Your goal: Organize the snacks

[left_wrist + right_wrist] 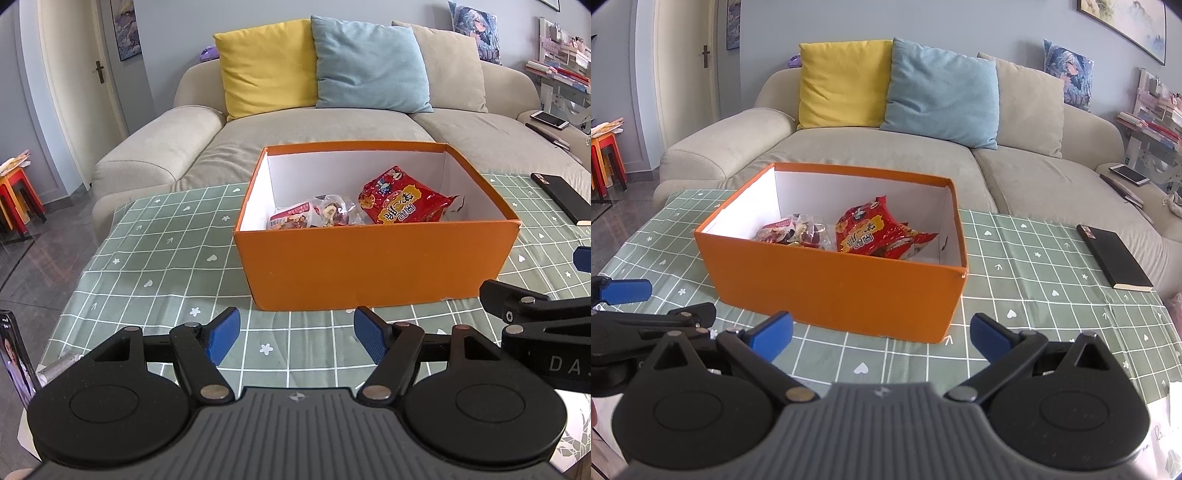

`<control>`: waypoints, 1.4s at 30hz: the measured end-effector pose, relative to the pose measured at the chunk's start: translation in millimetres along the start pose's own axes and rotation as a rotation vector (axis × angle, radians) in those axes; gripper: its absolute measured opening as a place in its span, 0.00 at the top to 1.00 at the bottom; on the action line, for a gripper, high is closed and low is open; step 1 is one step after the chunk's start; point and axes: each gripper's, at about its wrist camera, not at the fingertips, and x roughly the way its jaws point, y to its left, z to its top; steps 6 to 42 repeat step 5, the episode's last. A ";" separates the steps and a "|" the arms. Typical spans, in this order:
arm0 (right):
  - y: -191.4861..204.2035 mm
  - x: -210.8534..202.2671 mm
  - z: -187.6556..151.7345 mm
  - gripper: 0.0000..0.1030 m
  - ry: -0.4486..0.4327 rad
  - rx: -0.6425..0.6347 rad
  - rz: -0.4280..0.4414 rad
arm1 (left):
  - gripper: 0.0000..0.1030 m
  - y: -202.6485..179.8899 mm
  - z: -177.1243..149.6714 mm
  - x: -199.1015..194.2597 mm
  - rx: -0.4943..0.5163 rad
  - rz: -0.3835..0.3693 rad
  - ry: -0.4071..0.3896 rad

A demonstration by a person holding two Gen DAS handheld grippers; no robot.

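While both my grippers hover empty over the near edge of the bench (155, 258), jaws spread wide, the orange box (376, 266) sits straight ahead, long side facing me. Inside lie a red noodle packet (879, 232) at right and a clear snack bag (798, 234) at left, each roughly equally near either gripper.

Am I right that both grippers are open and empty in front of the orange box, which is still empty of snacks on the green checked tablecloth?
Not quite: the orange box is not empty. The right wrist view shows a red snack packet and a clear snack bag inside it. The rest holds: the left gripper and right gripper are open and empty, on the green checked tablecloth.
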 end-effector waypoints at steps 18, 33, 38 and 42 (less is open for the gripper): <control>-0.3 0.5 0.0 0.04 0.002 0.000 0.000 | 0.20 -0.8 0.0 -0.7 0.000 -0.001 -0.003; -0.3 0.5 0.0 0.04 0.002 0.000 0.000 | 0.20 -0.8 0.0 -0.7 0.000 -0.001 -0.003; -0.3 0.5 0.0 0.04 0.002 0.000 0.000 | 0.20 -0.8 0.0 -0.7 0.000 -0.001 -0.003; -0.3 0.5 0.0 0.04 0.002 0.000 0.000 | 0.20 -0.8 0.0 -0.7 0.000 -0.001 -0.003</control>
